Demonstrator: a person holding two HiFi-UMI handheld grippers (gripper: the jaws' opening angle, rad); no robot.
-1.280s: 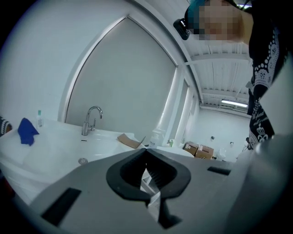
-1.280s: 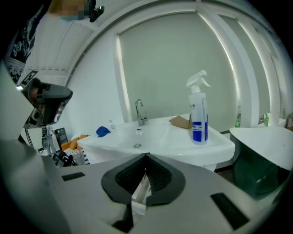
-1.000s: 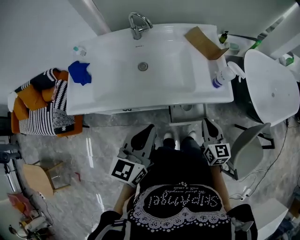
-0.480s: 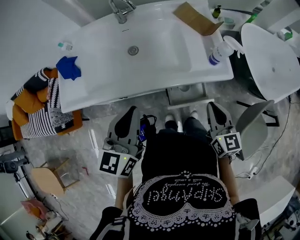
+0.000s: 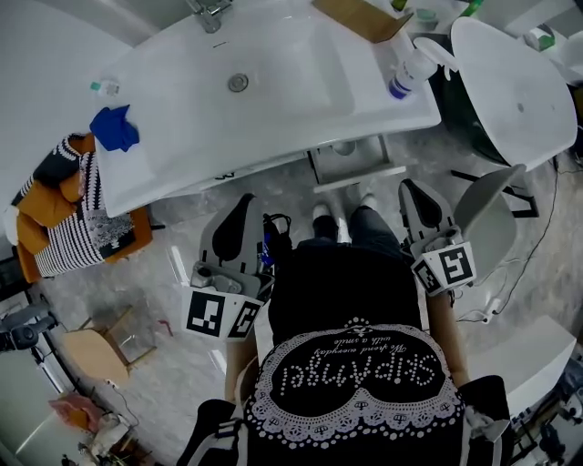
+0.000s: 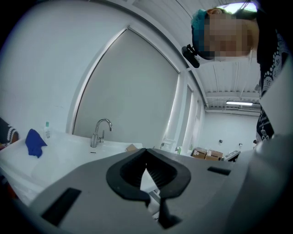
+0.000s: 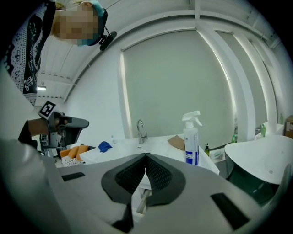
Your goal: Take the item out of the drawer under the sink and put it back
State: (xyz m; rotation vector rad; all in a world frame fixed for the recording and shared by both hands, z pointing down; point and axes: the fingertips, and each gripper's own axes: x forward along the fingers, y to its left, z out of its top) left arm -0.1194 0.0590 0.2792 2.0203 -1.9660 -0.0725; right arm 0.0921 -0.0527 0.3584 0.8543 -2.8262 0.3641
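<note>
Your left tool (image 6: 146,155) and right tool (image 7: 146,160) both have their jaws pressed together on nothing, and ahead of them, nearer the right tool, the drawer (image 5: 357,173) juts open from under the sink (image 5: 291,73), its contents too small to make out.

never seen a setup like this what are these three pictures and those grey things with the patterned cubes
A person stands at a white sink top, holding a two-jaw gripper in each hand; the patterned cubes are part of them. The top-down picture comes from a camera on the person's head, looking down. The other two come from cameras riding on the left gripper and right gripper, looking along their jaws. On the sink top are a blue cloth, a spray bottle and a piece of cardboard, with a tap at the back. Both grippers are shut and hold nothing.
</note>
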